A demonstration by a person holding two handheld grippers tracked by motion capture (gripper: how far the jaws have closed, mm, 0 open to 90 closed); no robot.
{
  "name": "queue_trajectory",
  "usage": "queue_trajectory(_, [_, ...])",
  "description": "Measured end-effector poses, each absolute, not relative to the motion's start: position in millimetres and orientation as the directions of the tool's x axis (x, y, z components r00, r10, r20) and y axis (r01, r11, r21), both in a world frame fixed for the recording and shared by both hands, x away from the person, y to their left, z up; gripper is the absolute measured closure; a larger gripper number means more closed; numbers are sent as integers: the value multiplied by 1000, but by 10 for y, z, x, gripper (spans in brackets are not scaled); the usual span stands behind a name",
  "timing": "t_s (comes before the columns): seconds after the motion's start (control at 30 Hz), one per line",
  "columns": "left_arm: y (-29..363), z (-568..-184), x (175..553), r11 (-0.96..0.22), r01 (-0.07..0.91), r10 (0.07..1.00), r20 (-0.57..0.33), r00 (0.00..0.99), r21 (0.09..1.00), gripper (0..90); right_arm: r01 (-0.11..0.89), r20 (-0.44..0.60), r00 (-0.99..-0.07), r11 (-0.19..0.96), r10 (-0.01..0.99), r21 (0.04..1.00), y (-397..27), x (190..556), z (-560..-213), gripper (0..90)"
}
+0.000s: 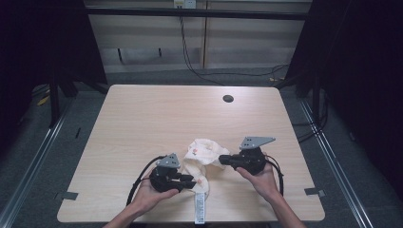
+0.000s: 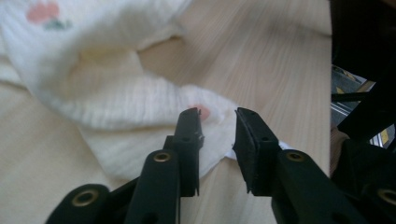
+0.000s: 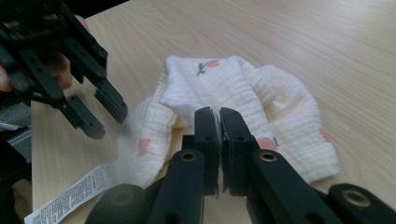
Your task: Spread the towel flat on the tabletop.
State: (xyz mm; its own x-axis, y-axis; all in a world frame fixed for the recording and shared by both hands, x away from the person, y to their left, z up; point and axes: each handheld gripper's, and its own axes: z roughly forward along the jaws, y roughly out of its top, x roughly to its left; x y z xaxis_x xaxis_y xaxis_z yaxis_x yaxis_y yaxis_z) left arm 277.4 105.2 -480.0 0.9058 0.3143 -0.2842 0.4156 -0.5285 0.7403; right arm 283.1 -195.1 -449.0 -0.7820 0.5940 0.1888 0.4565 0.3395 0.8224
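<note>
Cloth [image 1: 203, 159]: cream muslin, pink flower print, crumpled, long label [image 1: 200, 207].

Light wooden table [image 1: 142, 123] with a round dark grommet hole [image 1: 228, 99] near its far edge. Black cables [image 1: 199, 71] trail across the grey floor [image 1: 332, 156] beyond it.

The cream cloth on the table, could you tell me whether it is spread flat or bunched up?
Bunched up. The cream cloth lies in a crumpled heap with raised folds, its long white label trailing out toward the table's near edge.
</note>
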Motion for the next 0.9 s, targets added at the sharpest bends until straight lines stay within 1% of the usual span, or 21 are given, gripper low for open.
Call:
queue_trajectory(0.03, [1042, -4841, 2780, -542, 425, 317, -292, 902, 725, 685, 456, 189, -782, 340, 594, 822, -1951, 2831, -4490, 868])
queue_trajectory(0.1, [1045, -4877, 2814, -542, 430, 301, -310, 902, 723, 674, 451, 181, -786, 347, 592, 822, -1947, 2821, -4494, 868])
queue_trajectory(0.17, [1034, -4918, 2828, -559, 425, 297, -307, 904, 712, 666, 454, 185, -787, 349, 589, 820, -1946, 2822, -4510, 867])
queue_trajectory(0.2, [1022, -4939, 2824, -571, 426, 312, -294, 903, 702, 647, 455, 186, -786, 348, 590, 820, -1947, 2825, -4519, 867])
queue_trajectory(0.27, [1009, -4985, 2838, -591, 428, 326, -283, 902, 684, 573, 458, 187, -784, 348, 592, 818, -1950, 2828, -4527, 867])
queue_trajectory(0.3, [1009, -4985, 2838, -591, 428, 326, -283, 902, 684, 563, 458, 187, -784, 348, 592, 818, -1950, 2828, -4527, 867])
queue_trajectory(0.37, [1019, -5002, 2851, -568, 442, 339, -292, 894, 694, 561, 458, 186, -783, 349, 594, 818, -1962, 2826, -4526, 867])
queue_trajectory(0.4, [1024, -4997, 2850, -577, 428, 339, -274, 900, 696, 543, 459, 184, -780, 348, 598, 818, -1979, 2820, -4519, 867])
queue_trajectory(0.57, [1073, -4994, 2877, -577, 428, 343, -269, 900, 695, 539, 461, 177, -779, 357, 602, 813, -1979, 2808, -4528, 867])
queue_trajectory(0.67, [1086, -4968, 2895, -565, 449, 387, -258, 885, 692, 517, 459, 177, -784, 363, 595, 811, -1966, 2804, -4536, 866])
queue_trajectory(0.77, [1047, -4884, 2865, -545, 431, 371, -255, 893, 719, 551, 460, 182, -784, 358, 593, 813, -1958, 2808, -4540, 865])
queue_trajectory(0.8, [995, -4777, 2786, -532, 393, 343, -233, 910, 750, 577, 459, 182, -785, 358, 592, 813, -1950, 2816, -4543, 866])
queue_trajectory(0.83, [995, -4777, 2786, -532, 393, 343, -233, 910, 750, 622, 459, 182, -785, 358, 592, 813, -1950, 2816, -4543, 866])
queue_trajectory(0.9, [939, -4747, 2752, -537, 394, 317, -255, 914, 746, 639, 461, 184, -784, 356, 593, 813, -1951, 2823, -4547, 866])
